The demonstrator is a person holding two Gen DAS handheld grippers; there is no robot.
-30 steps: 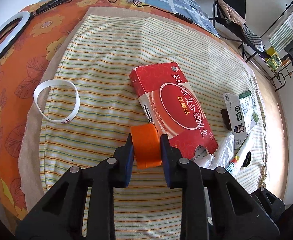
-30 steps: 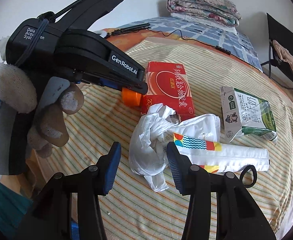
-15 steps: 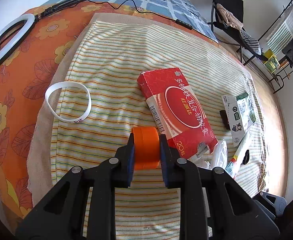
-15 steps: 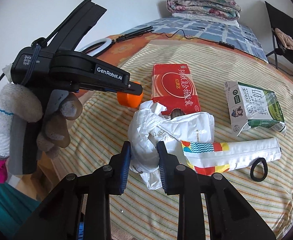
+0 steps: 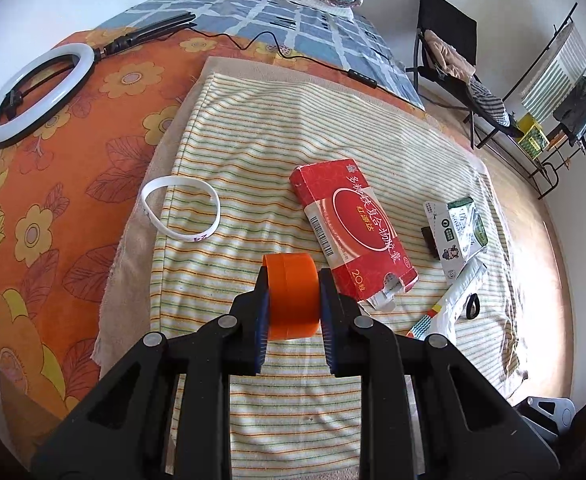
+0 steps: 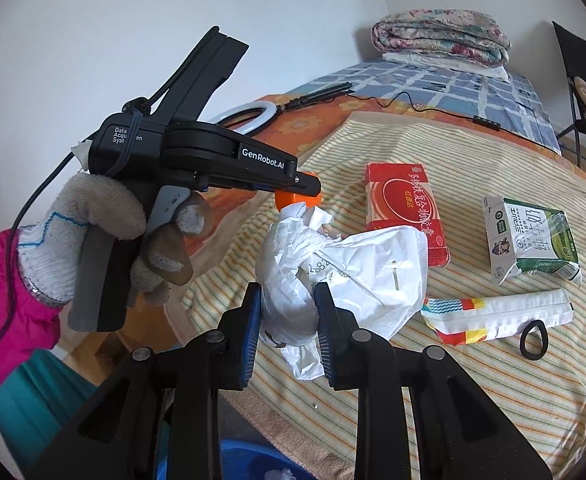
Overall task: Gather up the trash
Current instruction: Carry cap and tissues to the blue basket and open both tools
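Your left gripper (image 5: 293, 296) pinches an orange cap (image 5: 291, 295); your right gripper (image 6: 287, 316) grips a white bag (image 6: 333, 264). Beside the cap lies a red box (image 5: 351, 232) on the cream cloth (image 5: 293, 120) striped green and orange. Beyond the cloth, an orange floral sheet (image 5: 53, 200).

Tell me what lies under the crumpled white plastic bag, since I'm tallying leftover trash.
The crumpled white plastic bag, gripped by the right tool, overlaps the red box corner and one end of the colorful packet. Anything else beneath it is covered.
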